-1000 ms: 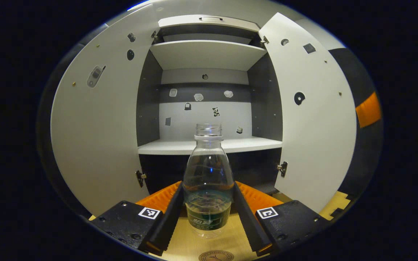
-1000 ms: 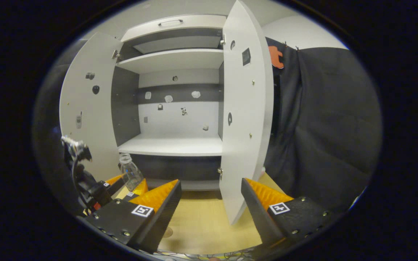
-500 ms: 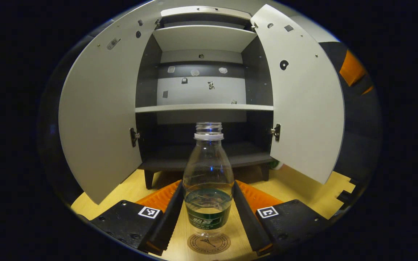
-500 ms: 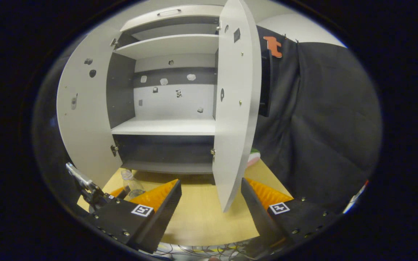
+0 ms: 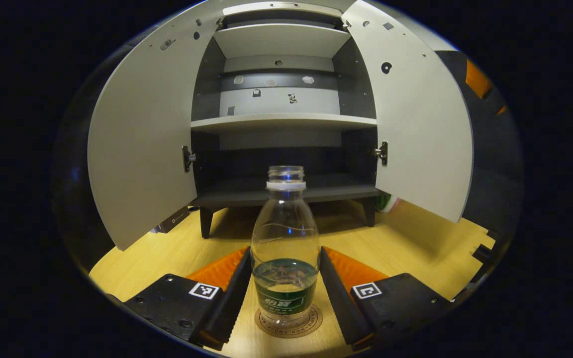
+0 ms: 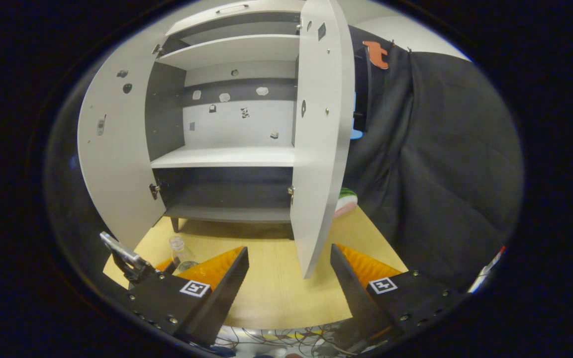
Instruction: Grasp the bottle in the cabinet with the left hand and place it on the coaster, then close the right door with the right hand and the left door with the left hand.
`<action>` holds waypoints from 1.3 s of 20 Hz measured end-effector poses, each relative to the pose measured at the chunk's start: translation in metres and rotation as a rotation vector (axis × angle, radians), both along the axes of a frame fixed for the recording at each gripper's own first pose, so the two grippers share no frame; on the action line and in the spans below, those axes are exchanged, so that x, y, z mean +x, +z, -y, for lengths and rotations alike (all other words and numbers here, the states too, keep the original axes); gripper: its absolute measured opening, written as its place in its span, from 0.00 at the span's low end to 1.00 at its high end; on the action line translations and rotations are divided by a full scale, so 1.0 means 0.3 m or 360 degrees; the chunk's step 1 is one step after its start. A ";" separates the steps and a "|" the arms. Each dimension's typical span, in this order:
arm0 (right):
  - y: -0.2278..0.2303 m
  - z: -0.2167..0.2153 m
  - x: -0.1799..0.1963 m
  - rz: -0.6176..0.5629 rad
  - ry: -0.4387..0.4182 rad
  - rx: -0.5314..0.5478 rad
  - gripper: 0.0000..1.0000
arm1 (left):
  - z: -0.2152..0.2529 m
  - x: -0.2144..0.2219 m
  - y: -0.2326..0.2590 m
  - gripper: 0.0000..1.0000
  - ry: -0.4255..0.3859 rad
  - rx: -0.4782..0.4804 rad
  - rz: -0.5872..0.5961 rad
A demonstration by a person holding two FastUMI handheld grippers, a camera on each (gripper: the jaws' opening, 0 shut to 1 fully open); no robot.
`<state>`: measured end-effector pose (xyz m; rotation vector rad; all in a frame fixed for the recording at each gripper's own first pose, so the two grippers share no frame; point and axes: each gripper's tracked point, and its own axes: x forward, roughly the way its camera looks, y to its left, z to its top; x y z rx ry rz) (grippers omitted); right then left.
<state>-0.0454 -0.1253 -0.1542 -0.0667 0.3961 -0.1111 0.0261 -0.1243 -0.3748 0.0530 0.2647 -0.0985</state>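
Left gripper (image 5: 285, 293) closed on bottle (image 5: 285, 248), both fingers pressing the labelled lower body from either side. Bottle upright, long axis vertical, neck uncapped, a little liquid in the lower part. Base sits over the round coaster (image 5: 289, 324); centred on it as far as the left gripper view allows. Touching or just above: cannot tell. Judged step: end of placing, release still to do. Coming move turns on base-to-coaster contact; jaws need to part sideways without tipping a light, tall bottle.

Right gripper (image 6: 289, 278) wide open, nothing between the fingers, hovering low over the table (image 6: 276, 293). Right door (image 6: 322, 134) stands nearly edge-on ahead of it, lower edge above and between the fingers; right gripper clearly the nearer one to that door. Left door (image 5: 142, 144) swung wide, to the left of the bottle and well behind it.

Cabinet (image 5: 281, 124) open, shelves bare apart from small stickers on the back panel. Table light wood, smooth. Black cloth (image 6: 435, 164) to the right of the cabinet. Cables at the near table edge in the right gripper view.
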 end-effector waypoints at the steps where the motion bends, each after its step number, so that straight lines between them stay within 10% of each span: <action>1: -0.002 -0.002 -0.001 -0.0003 0.0003 0.0001 1.00 | 0.004 -0.004 0.013 0.84 0.0013 -0.0014 0.0012; 26: -0.011 -0.024 -0.053 0.0012 0.0062 0.0056 0.97 | -0.017 -0.100 0.138 0.88 0.0099 -0.0025 0.0041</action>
